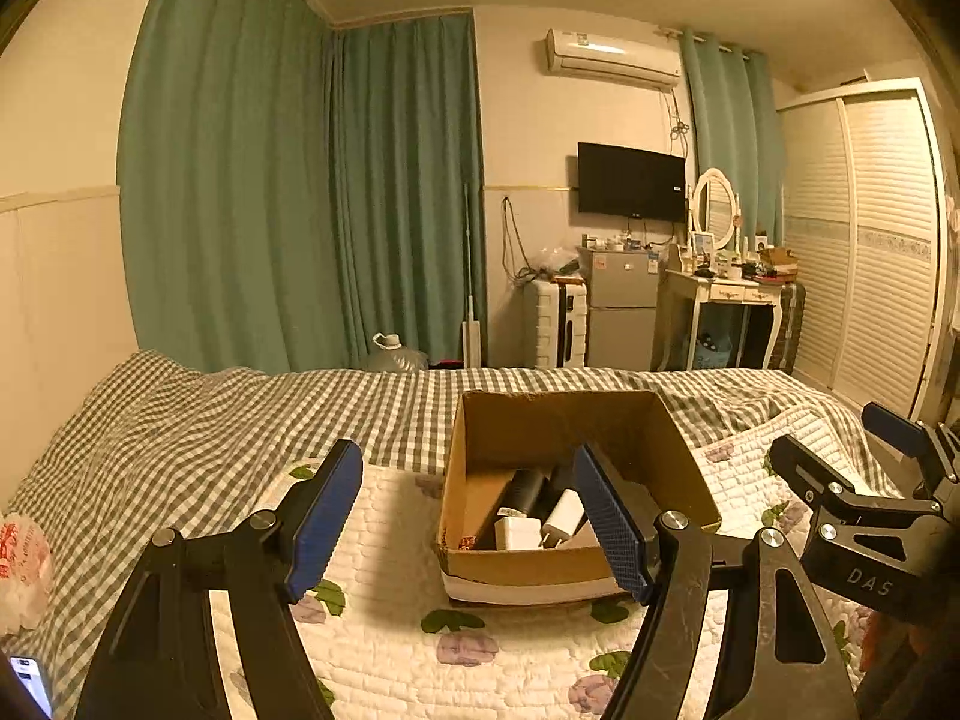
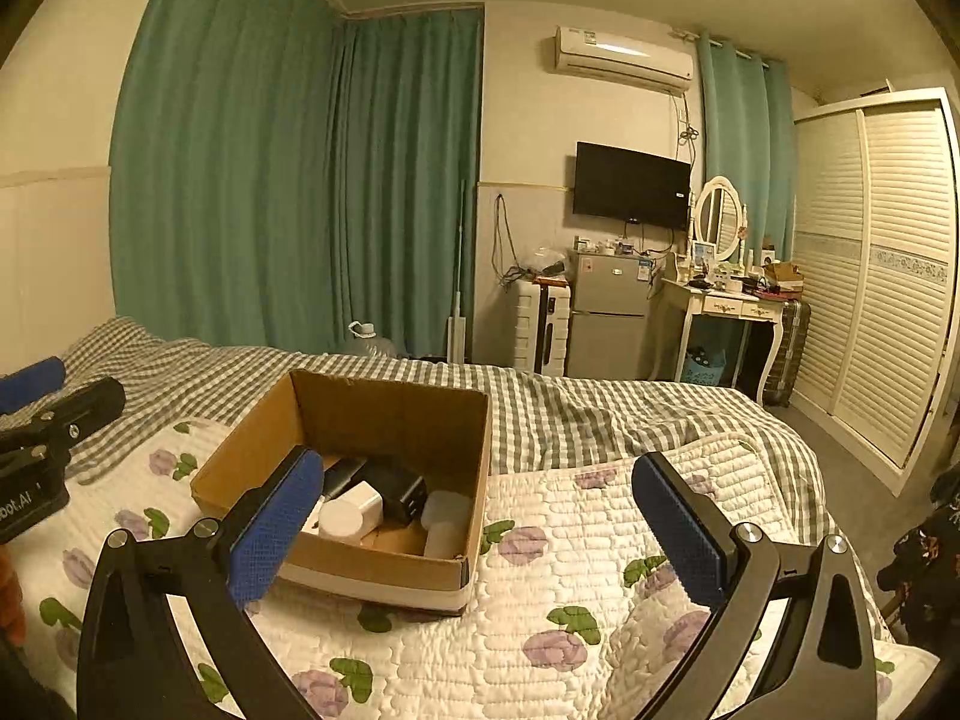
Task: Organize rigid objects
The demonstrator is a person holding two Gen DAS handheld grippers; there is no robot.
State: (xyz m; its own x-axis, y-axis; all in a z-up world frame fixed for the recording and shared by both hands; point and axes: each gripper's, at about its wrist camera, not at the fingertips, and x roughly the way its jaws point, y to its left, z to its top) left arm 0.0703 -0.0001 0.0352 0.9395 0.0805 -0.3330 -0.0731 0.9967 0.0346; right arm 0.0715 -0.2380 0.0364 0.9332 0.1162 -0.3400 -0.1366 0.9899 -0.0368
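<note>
An open cardboard box (image 1: pixel 480 570) (image 2: pixel 252 450) sits on the floral quilt. Inside lie white chargers (image 1: pixel 564 513) (image 2: pixel 354 513), a black adapter (image 2: pixel 399 492), a dark cylinder (image 1: pixel 525 489) and a pale block (image 2: pixel 447 519). My left gripper (image 1: pixel 468 519) hangs open above the quilt, its right finger in front of the box's near right corner, nothing between the pads. My right gripper (image 2: pixel 480 531) is open and empty too, its left finger over the box's near left wall. Each gripper shows at the edge of the other's view: the right gripper (image 1: pixel 840 450), the left gripper (image 2: pixel 48 390).
The box rests on a white quilt with purple flowers (image 2: pixel 540 600) over a checked bedspread (image 1: pixel 240 420). A phone (image 1: pixel 30 681) and a printed bag (image 1: pixel 18 570) lie at the left. Beyond the bed stand a fridge (image 2: pixel 609 315), a dressing table (image 2: pixel 732 306) and a wardrobe (image 2: pixel 888 276).
</note>
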